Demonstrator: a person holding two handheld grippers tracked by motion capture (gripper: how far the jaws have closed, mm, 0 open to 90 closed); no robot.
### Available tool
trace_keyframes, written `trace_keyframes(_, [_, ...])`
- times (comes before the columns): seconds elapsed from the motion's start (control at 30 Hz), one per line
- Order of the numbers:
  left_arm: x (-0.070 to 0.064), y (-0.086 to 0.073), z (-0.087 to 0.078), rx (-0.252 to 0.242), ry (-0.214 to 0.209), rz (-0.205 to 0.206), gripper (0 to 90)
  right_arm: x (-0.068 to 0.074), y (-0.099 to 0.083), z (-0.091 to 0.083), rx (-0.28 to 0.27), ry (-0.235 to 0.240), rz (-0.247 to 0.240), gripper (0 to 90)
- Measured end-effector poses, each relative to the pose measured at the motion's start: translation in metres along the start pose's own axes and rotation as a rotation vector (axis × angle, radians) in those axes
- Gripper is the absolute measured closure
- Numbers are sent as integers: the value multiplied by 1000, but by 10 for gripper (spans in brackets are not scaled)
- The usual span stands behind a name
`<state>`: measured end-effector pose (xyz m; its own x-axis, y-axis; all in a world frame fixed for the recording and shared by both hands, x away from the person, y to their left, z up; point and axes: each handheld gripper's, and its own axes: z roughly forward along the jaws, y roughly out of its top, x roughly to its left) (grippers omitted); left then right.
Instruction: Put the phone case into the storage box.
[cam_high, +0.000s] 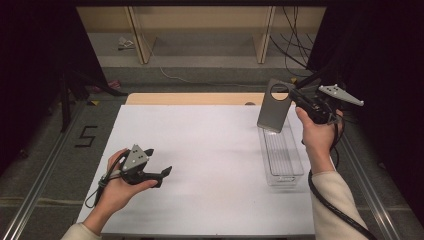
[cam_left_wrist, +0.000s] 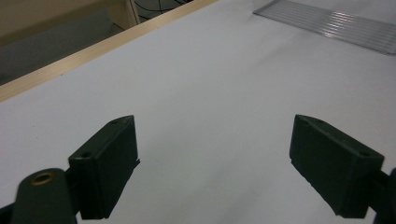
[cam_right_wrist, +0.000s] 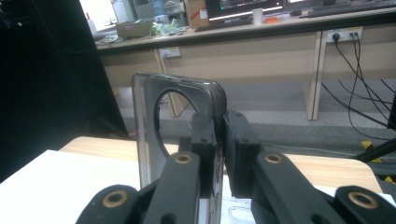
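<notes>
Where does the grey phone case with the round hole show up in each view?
High view: phone case upper right, held up by the right tool above the clear tray.
Left gripper view: not in it.
Right gripper view: centre left, clamped upright.
Shared landmark: the white table top.

This looks like a lab or test room set up for recording. A white-topped counter (cam_high: 200, 150) stands between black curtains (cam_high: 35, 75), with metal floor rails (cam_high: 40, 175) alongside and a "5" taped on the grey floor (cam_high: 86, 136). Beyond, a long wooden desk (cam_right_wrist: 261, 35) carries monitors (cam_right_wrist: 243, 8), a cup and clutter, with wall sockets (cam_right_wrist: 348, 33) and loose cables (cam_right_wrist: 359, 98) beneath.
</notes>
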<state>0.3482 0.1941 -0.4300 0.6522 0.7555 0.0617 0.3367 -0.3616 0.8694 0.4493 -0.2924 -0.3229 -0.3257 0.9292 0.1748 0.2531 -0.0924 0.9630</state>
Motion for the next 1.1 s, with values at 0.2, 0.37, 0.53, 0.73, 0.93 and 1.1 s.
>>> trace_keyframes(0.2, [0,0,0,-1,-1,-2,149,-3,0,-1,-1,-8,0,834])
trace_keyframes(0.37, [-1,0,1,-1,-1,-2,149,-5,0,-1,-1,-16,-1,834])
trace_keyframes(0.53, [-1,-1,1,-1,-2,-4,149,-6,-1,-1,0,-22,-2,834])
trace_keyframes(0.73, [-1,0,0,0,-1,-3,149,-7,-1,-1,1,-29,-5,834])
trace_keyframes(0.93, [0,-1,0,0,-1,-4,149,-8,0,-1,1,-34,-10,834])
trace_keyframes(1.1, [0,-1,0,0,-1,-3,149,-9,0,-1,0,-41,-12,834])
